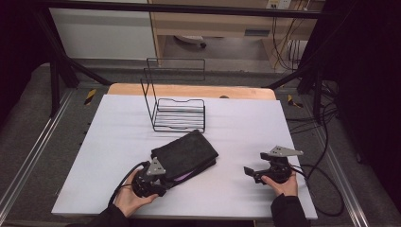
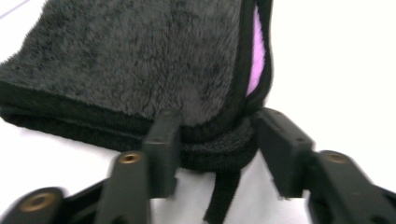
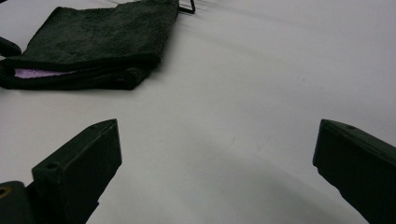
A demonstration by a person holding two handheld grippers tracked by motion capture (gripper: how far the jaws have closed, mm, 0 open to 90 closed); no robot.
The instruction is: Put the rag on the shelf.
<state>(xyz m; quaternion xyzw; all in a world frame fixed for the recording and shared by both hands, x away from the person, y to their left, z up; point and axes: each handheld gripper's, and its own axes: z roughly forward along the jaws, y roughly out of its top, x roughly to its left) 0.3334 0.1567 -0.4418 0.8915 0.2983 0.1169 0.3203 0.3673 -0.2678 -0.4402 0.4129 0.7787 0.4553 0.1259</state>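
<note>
Wire first: the black wire rack [image 1: 178, 111] stands at the far middle of the white worktop [image 1: 246, 127] with its tall back frame upright and its low basket holding nothing. Just in front of it lies the folded dark grey plush towel with black edging [image 1: 185, 152], flat on the worktop, its long axis running on a slant from near-left to far-right, the far corner pointing at the rack but not touching it. A pale purple inner layer peeks out along the folded edge on the near side. The left gripper [image 1: 161, 182] sits at the towel's near-left corner; in the left gripper view its fingers [image 2: 161, 154] stand on either side of that thick hemmed corner, and it is hard to tell whether the pads truly press the cloth, since the view is blurred and the right-hand finger seems just off the fabric. A black loop tag hangs down between them. The right gripper [image 1: 253, 171] rests well apart to the right over bare worktop, its fingers [image 3: 79, 172] spread wide and grasping nothing. The person's sleeves are cut off by the bottom edge.
</note>
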